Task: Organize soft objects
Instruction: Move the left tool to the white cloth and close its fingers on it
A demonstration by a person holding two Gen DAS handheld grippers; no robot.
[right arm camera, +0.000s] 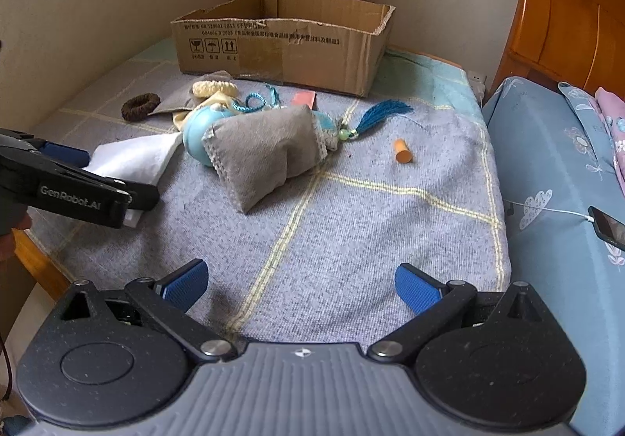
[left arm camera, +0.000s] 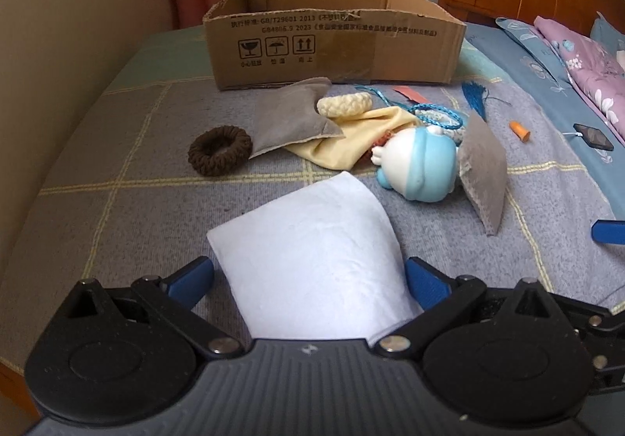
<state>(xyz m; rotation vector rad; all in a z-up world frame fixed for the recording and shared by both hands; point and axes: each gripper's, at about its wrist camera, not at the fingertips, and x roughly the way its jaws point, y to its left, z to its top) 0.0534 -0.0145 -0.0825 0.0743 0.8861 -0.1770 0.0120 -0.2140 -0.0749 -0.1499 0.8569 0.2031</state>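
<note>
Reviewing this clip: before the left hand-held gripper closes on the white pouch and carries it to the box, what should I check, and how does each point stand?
1. White pouch lies between the left hand-held gripper fingers: ok.
2. Left jaws spread wide, one on each side of the pouch, not yet clamped: ok.
3. Pouch clear of the blue toy: ok, a gap shows.
4. Cardboard box open on top: ok. Whether anything already lies inside: cannot tell.
5. Right hand-held gripper open, holding nothing, off to the side: ok.
6. Path to the box: not ok, the grey pouch and brown scrunchie lie between, so lift over them.
</note>
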